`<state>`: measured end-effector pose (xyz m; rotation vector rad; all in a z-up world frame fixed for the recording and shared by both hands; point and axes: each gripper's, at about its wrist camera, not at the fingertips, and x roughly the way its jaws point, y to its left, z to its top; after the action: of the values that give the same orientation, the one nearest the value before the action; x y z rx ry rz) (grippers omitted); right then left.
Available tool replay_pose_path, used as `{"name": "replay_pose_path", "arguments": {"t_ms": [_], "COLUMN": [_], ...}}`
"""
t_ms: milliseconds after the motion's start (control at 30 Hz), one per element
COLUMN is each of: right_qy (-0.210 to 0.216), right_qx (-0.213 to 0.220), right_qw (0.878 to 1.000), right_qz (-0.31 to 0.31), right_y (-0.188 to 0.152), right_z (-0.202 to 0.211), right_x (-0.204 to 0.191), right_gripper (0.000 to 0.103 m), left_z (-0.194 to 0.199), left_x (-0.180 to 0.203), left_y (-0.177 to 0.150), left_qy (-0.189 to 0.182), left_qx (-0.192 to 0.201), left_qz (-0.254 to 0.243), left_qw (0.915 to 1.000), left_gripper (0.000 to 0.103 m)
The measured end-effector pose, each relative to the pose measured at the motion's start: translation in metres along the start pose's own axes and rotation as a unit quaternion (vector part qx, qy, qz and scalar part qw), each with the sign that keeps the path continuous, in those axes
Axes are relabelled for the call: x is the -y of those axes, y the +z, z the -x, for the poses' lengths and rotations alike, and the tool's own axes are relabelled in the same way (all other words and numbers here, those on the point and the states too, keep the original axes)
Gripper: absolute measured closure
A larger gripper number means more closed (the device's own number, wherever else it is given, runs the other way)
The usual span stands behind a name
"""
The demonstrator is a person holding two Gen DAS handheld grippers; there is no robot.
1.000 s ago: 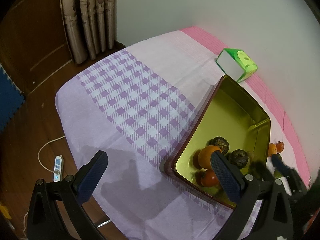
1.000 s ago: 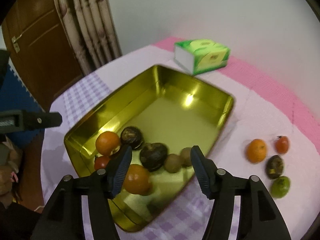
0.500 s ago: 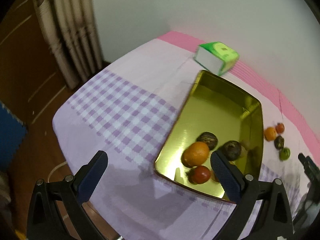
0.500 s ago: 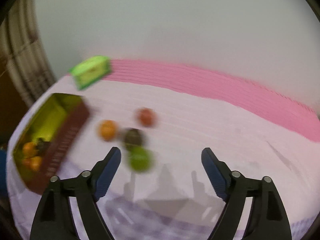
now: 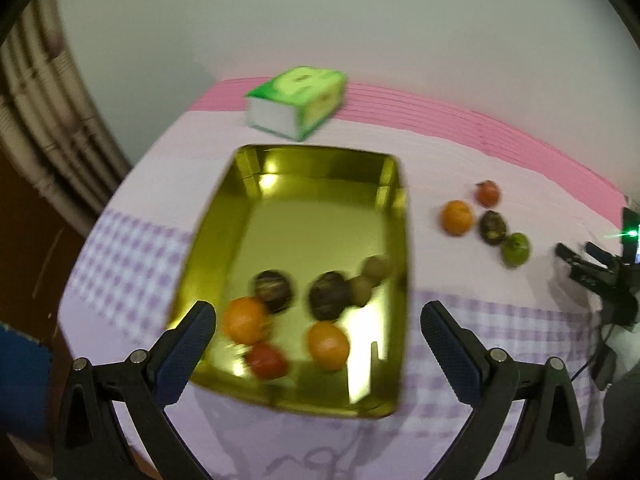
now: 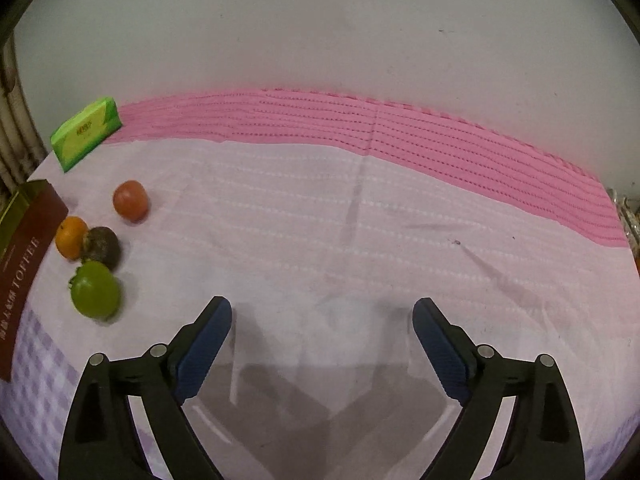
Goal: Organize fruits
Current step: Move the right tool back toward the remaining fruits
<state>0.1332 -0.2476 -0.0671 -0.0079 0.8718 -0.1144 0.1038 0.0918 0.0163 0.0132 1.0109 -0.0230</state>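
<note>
Dim indoor light; we see motion blur smearing the left view, glare on the gold tin (image 5: 320, 216), sharper right view with jaw shadows on the tablecloth (image 6: 360, 240), fisheye-bent edges.

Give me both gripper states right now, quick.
Left gripper: open, holding nothing, above the near end of the gold tin.
Right gripper: open, holding nothing, over bare tablecloth.

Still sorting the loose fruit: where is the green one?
In the right wrist view the green fruit lies far left on the cloth, beside the dark fruit, near the tin.
</note>
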Motion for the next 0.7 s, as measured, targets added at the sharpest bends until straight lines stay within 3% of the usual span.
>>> {"name": "replay_pose_path", "arguments": {"t_ms": [133, 200, 467, 533, 600, 700], "right_qy": [0.009, 0.022, 0.016, 0.016, 0.017, 0.016], "right_qx": [-0.005, -0.01, -0.012, -0.012, -0.012, -0.012], "right_qw": [1.0, 1.0, 1.0, 1.0, 1.0, 1.0], "right_qz": [0.004, -0.007, -0.001, -0.001, -0.001, -0.001], "right_y": [-0.006, -0.009, -0.01, -0.01, -0.01, -0.01], "right_z": [-0.004, -0.004, -0.004, -0.004, -0.003, -0.003], "right_x": [0.009, 0.015, 0.014, 0.014, 0.014, 0.014], "right_gripper": [0.004, 0.0, 0.0, 0.0, 0.0, 0.0], "left_z": [-0.008, -0.013, -0.044, -0.052, -0.062, -0.075], "left_x": [0.037, 0.053, 0.095, 0.1, 0.106, 0.112], "left_y": [0.014, 0.021, 0.045, 0.049, 0.054, 0.06], "left_qy": [-0.028, -0.033, -0.054, -0.065, -0.065, -0.072], "left_qx": [0.0, 0.002, -0.031, -0.04, -0.054, -0.078], "left_qz": [-0.025, -0.037, -0.059, -0.059, -0.061, -0.056], "left_qw": [0.9993, 0.9988, 0.9963, 0.9954, 0.9945, 0.9928], "left_gripper": [0.002, 0.007, 0.014, 0.019, 0.033, 0.044]}}
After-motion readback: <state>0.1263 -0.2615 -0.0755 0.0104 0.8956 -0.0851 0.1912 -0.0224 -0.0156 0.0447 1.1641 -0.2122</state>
